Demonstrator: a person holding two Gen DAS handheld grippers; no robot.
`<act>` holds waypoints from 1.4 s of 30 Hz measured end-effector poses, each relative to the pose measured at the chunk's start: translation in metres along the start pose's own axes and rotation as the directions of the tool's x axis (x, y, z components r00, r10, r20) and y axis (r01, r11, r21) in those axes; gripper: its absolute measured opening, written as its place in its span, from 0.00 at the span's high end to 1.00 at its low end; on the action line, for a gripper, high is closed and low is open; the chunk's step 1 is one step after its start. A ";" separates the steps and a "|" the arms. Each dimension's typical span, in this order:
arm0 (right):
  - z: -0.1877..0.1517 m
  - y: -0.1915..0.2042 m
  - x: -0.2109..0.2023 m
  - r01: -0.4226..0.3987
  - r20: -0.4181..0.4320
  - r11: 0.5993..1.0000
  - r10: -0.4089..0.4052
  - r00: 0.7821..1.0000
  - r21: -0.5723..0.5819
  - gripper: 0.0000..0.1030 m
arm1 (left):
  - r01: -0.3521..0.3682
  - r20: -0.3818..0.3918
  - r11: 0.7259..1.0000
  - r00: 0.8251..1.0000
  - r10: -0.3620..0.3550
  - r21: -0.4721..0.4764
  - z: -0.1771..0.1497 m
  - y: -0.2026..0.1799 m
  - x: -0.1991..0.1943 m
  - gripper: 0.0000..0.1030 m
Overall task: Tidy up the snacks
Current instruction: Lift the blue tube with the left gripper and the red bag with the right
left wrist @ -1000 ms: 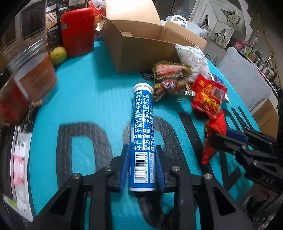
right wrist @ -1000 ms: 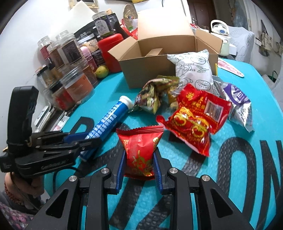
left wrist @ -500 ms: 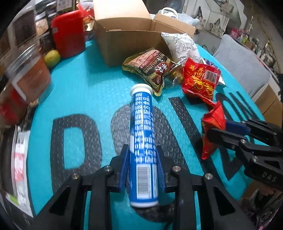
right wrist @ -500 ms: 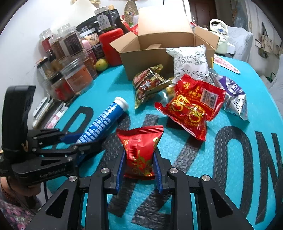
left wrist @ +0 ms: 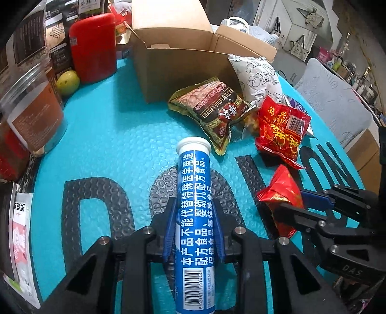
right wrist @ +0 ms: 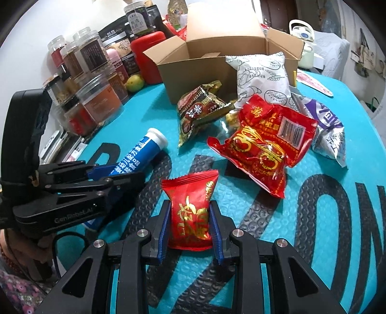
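Snack packets (right wrist: 263, 142) crowd before the cardboard box (right wrist: 217, 55); left tongs (left wrist: 194, 231) grip blue tube (left wrist: 195, 231), right tongs (right wrist: 189, 217) a red packet (right wrist: 190, 210).

— What do we see past the teal bubble-textured mat (left wrist: 101, 135) with its big black letters?

— We see a plain white wall (right wrist: 33, 29) on the left and a dark door (right wrist: 275, 12) at the back.

— And to the right?

— We make out a grey cushioned seat (left wrist: 333, 96) and white cabinets (left wrist: 284, 26) behind it, all under even indoor light.
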State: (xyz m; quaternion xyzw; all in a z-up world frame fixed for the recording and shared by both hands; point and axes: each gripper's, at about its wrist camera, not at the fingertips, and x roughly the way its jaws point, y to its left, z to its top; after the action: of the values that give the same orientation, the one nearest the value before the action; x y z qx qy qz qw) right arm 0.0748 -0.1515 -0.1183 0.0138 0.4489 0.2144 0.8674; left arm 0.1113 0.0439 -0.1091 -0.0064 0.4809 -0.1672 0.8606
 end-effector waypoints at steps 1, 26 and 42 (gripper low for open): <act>0.000 0.000 0.001 -0.001 -0.002 1.000 0.001 1.000 -0.001 0.70 | -0.002 -0.002 1.000 1.000 0.002 -0.005 0.000 0.001 -0.001 0.73; 0.005 0.005 -0.002 -0.029 0.009 0.999 0.030 1.000 -0.030 0.70 | 0.010 0.046 1.000 0.999 -0.009 -0.016 0.001 -0.003 -0.026 0.73; 0.046 0.010 -0.053 -0.036 0.181 0.994 0.055 0.982 -0.105 0.70 | 0.027 0.296 0.999 0.955 -0.033 0.024 0.042 -0.019 -0.088 0.73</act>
State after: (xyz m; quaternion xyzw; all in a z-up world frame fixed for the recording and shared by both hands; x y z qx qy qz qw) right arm 0.0801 -0.1549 -0.0477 -0.0001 0.3551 0.2543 0.8996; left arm 0.0985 0.0459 -0.0109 -0.0302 0.3447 -0.1822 0.9204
